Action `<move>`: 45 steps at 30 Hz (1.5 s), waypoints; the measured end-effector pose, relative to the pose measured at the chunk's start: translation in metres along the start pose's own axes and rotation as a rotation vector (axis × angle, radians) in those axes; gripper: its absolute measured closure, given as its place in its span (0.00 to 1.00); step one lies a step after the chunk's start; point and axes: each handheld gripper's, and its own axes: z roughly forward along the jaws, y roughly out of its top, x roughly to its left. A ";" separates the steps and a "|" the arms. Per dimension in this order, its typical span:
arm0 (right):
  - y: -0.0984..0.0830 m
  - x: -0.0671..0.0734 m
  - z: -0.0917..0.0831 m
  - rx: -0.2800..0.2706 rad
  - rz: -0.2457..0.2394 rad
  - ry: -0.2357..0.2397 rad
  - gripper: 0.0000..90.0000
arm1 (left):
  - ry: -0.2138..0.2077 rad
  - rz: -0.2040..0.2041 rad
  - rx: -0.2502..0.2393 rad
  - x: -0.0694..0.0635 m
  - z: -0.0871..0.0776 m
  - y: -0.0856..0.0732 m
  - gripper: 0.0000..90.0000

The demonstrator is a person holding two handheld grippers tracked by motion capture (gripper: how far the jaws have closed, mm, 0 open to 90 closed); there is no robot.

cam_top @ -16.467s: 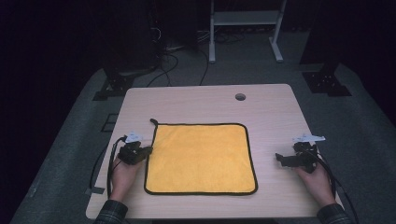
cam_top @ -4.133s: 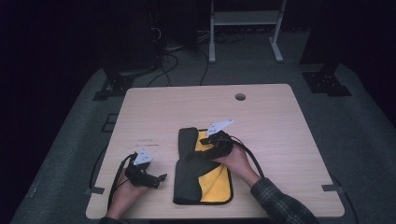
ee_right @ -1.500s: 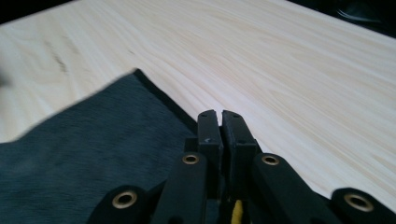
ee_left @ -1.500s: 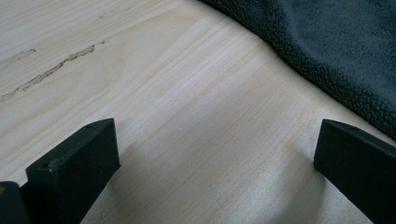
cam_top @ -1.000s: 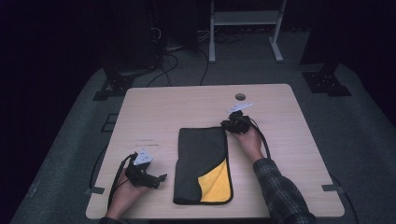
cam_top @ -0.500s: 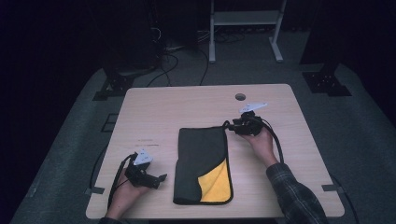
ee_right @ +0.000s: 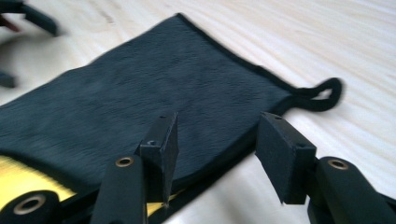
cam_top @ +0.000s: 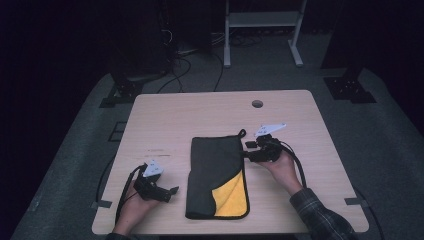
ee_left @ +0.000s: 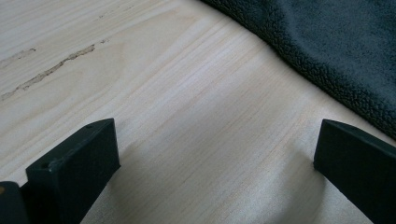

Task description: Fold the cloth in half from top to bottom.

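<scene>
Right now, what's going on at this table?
A person is folding a cloth on the wooden table. It lies folded in half, dark side up, one yellow corner showing. The right gripper, its jaws just opening and nothing between them, sits at the cloth's right edge. The left gripper rests open beside the cloth.

The cloth [cam_top: 216, 175] lay folded lengthwise at the table's centre, dark side up. Its yellow face showed at five o'clock, its loop at one o'clock.
</scene>
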 end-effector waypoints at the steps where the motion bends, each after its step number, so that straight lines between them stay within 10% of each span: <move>1: -0.001 0.005 -0.002 -0.005 -0.004 0.007 0.52 | 0.000 0.000 0.000 0.000 0.000 0.000 0.00; 13: -0.009 0.053 -0.007 -0.006 -0.069 0.122 0.52 | -0.001 0.000 0.003 0.000 0.000 0.000 0.00; 32: -0.006 0.118 0.033 0.037 -0.125 0.305 0.45 | -0.001 0.000 0.003 0.000 0.000 0.000 0.00; 45: -0.013 0.133 0.054 0.134 -0.225 0.270 0.60 | -0.001 0.000 0.003 0.000 0.000 0.000 0.00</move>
